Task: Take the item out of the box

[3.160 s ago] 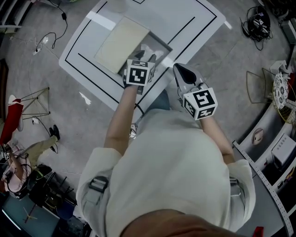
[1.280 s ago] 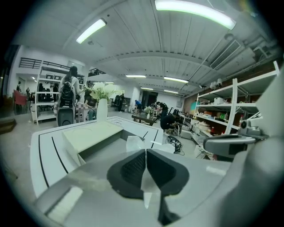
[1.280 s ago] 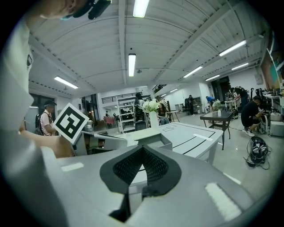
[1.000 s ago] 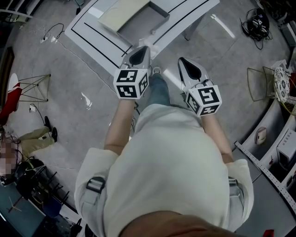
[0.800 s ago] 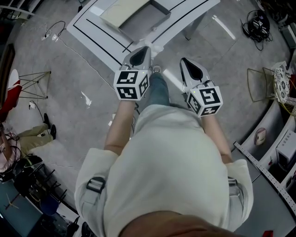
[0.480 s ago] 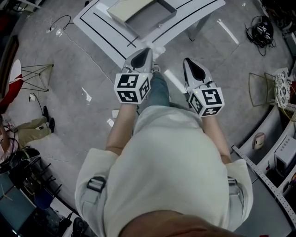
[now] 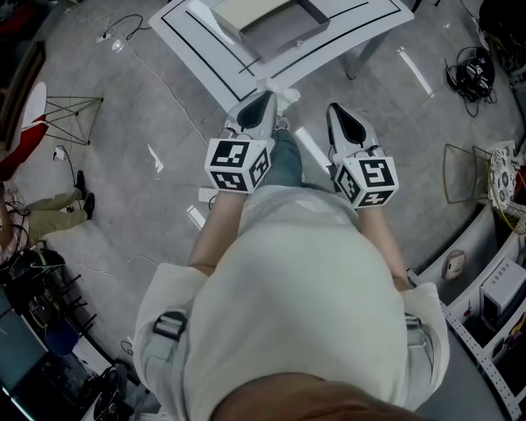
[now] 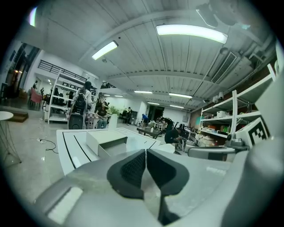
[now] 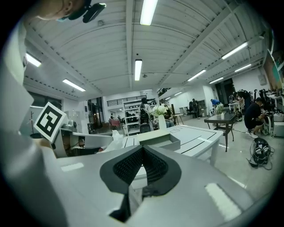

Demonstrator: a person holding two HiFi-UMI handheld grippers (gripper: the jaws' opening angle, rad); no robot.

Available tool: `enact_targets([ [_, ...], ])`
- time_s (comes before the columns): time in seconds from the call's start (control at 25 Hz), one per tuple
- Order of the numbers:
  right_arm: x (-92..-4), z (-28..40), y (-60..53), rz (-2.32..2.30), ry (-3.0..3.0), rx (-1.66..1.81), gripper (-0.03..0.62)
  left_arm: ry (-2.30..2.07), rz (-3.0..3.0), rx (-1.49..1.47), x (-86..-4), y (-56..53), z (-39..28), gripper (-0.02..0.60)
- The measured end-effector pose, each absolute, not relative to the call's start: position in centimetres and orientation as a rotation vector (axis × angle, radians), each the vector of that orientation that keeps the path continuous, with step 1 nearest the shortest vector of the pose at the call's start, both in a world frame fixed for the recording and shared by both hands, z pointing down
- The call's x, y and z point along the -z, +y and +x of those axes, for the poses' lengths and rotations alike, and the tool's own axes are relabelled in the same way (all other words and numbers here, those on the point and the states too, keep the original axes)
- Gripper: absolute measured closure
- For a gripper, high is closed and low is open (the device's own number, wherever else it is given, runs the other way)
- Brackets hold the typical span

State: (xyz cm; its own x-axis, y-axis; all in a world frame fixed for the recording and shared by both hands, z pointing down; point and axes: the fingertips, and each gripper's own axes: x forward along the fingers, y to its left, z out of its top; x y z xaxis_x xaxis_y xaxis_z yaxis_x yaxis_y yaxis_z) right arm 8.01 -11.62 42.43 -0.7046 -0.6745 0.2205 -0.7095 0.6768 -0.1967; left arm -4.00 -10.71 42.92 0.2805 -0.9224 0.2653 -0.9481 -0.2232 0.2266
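The grey open box (image 7: 283,33), with its beige lid (image 7: 251,10) beside it, stands on the white table (image 7: 215,57) with black lines. It shows with no item inside. My left gripper (image 7: 267,97) is off the table's near edge and shut on a crumpled white item (image 7: 287,96). The item also shows beside that gripper in the right gripper view (image 9: 108,142). My right gripper (image 7: 335,108) hangs level beside the left one, shut with nothing in it. In the gripper views the box (image 8: 106,142) (image 9: 162,141) lies ahead of the closed jaws (image 8: 145,153) (image 9: 142,148).
Cables (image 7: 123,33) and a metal stand (image 7: 70,115) lie on the grey floor at left, near a seated person's legs (image 7: 49,215). A cable bundle (image 7: 470,70) and shelving (image 7: 493,288) are at right. A black table (image 9: 224,119) stands further off.
The left gripper was inside the box; now it is off the table's edge with the white item. Both grippers and the person have drawn back from the table.
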Motion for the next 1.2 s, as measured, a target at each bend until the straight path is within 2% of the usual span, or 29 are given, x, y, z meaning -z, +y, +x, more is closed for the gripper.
enact_targets([
  [1.2, -41.6, 7.6, -11.3, 1.16, -2.766, -0.308, 0.597, -1.708, 2.224, -0.083, -42.1, -9.9, -4.3, 0.571],
])
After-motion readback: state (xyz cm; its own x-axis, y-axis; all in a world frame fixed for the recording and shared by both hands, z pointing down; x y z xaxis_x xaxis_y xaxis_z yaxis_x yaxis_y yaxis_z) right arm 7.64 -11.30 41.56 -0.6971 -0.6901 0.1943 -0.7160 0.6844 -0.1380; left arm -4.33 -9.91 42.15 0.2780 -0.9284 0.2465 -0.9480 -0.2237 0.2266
